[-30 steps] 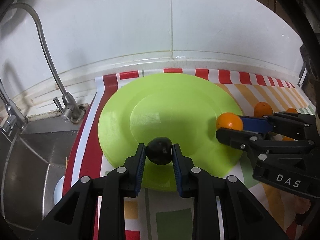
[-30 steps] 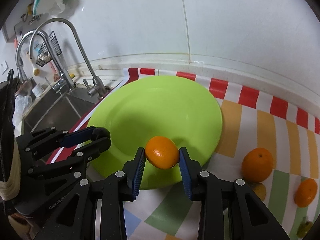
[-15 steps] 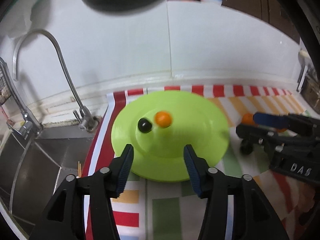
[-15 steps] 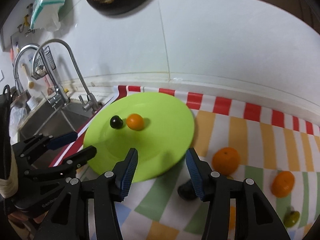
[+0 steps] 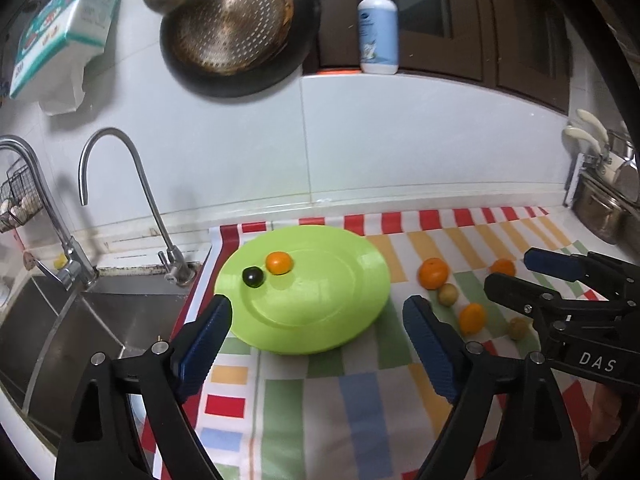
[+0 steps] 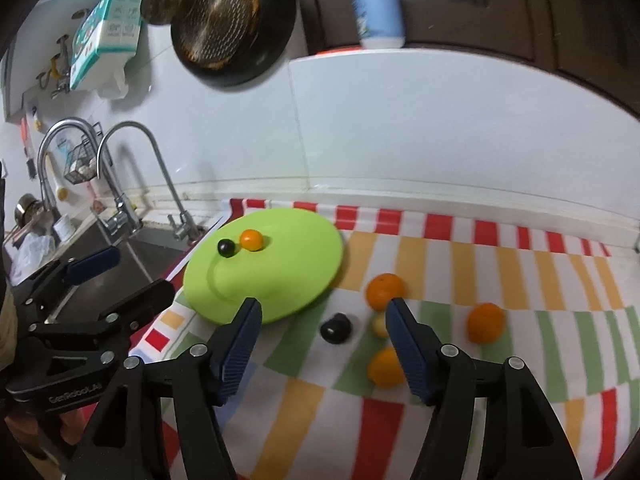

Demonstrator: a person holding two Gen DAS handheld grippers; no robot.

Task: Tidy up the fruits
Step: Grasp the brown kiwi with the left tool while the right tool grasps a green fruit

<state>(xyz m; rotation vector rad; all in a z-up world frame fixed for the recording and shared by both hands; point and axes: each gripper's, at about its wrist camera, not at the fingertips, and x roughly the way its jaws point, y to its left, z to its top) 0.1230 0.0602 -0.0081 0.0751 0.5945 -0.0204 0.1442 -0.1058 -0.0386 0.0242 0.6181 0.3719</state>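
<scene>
Fruit sorting looks about a quarter done from where I'm standing. Two pieces sit on the green plate (image 5: 320, 320) on its sink-side half: a small orange (image 5: 279, 262) and a dark round fruit (image 5: 253, 276), just beside each other. Both tools are backed off the plate with nothing in them. The left tool (image 5: 316, 320) has just been opening and its jaws stand wide apart, empty. The right tool (image 6: 322, 330) has been opening too, jaws released, nothing between the pads.

So I'd say this is the gap between drop-off and the next pickup. Next move probably means swinging over to the loose fruit on the striped cloth (image 6: 500, 408) covering the counter, lining up around one piece and closing gently, since round fruit rolls.

Count off the plate, from the right view: three oranges (image 6: 385, 289), one dark fruit (image 6: 336, 329), and a pale little one (image 6: 379, 326) half hidden by the tool finger. The left view shows two small yellow-green fruits (image 5: 447, 294) there, so maybe six left total.
</scene>
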